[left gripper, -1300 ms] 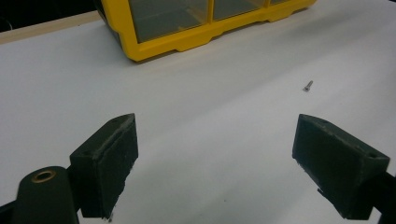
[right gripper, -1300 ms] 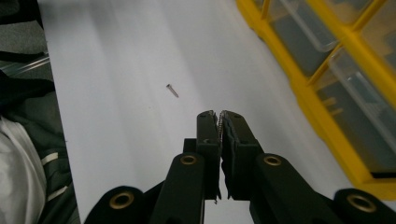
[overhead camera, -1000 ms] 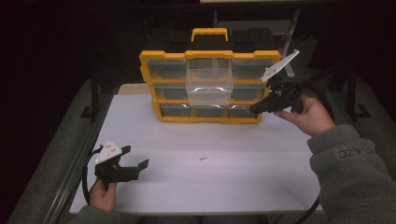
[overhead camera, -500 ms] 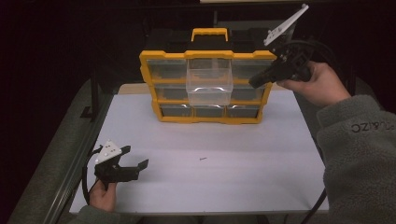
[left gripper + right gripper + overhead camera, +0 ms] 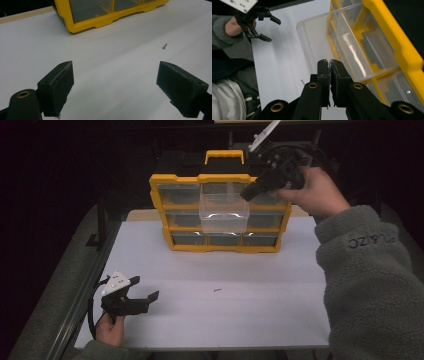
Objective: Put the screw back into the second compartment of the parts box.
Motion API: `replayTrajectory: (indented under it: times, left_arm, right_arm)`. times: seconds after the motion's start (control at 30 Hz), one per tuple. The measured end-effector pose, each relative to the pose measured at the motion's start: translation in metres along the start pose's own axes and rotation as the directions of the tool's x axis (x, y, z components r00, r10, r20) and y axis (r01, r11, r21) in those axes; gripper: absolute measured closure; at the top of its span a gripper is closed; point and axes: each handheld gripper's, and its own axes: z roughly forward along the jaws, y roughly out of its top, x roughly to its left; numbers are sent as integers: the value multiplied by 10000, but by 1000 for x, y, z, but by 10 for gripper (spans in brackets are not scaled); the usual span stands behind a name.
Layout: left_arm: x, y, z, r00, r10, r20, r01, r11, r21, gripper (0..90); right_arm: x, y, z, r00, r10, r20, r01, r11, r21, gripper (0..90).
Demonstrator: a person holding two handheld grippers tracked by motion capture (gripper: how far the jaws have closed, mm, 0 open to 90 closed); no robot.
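A yellow organizer [image 5: 160, 211] with clear drawers stands at the back of the white table [image 5: 280, 295]. Its middle drawer [image 5: 224, 213] is pulled out and looks empty. My right gripper [image 5: 246, 196] hangs at the drawer's upper right corner, pointing down-left. In the right gripper view my right gripper [image 5: 329, 63] is shut on a small threaded screw [image 5: 329, 66], with the open drawer [image 5: 317, 37] just below. My left gripper [image 5: 145, 288] rests open at the table's front left, nothing between its jaws [image 5: 115, 65]. A loose screw [image 5: 216, 290] lies on the table, ahead of the left jaws [image 5: 164, 46].
The organizer's black handle section [image 5: 224, 156] rises behind its top edge. A metal frame rail [image 5: 82, 295] runs along the table's left side. The person's grey sleeve [image 5: 370, 280] covers the table's right front.
The right hand has risen from beside the organizer's lower right and moved left, to the pulled-out drawer's upper corner, jaws kept shut. The left gripper has stayed in place.
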Motion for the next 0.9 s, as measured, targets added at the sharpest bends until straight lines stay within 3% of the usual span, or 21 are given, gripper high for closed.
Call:
replayTrajectory:
  times: [0.13, 0.37, 0.47, 0.53, 0.7, 0.9]
  left_arm:
    - [1, 1, -2, 10000, 70, 15, -70, 9999, 146, 139]
    - [2, 1, -2, 9998, 210, 1, -210, 9997, 128, 139]
    - [1, 1, -2, 10000, 26, 16, -26, 10000, 32, 139]
    - [1, 1, -2, 10000, 55, 29, -55, 10000, 29, 139]
    - [1, 1, -2, 10000, 0, 28, 0, 10000, 11, 139]
    - [1, 1, -3, 9999, 155, 13, -155, 9999, 63, 139]
  right_arm:
    - [-3, 10, 23, 9998, -65, -167, 70, 9995, 299, 848]
    - [-6, 16, 49, 9995, -26, -318, 46, 9979, 645, 847]
    - [-7, 16, 54, 9995, 0, -317, 22, 9975, 703, 842]
    - [-9, 16, 60, 9997, 61, -254, -45, 9979, 652, 796]
    - [-10, 13, 57, 9998, 98, -182, -90, 9989, 460, 784]
    - [-6, 4, 33, 9999, 114, 86, -114, 9999, 59, 759]
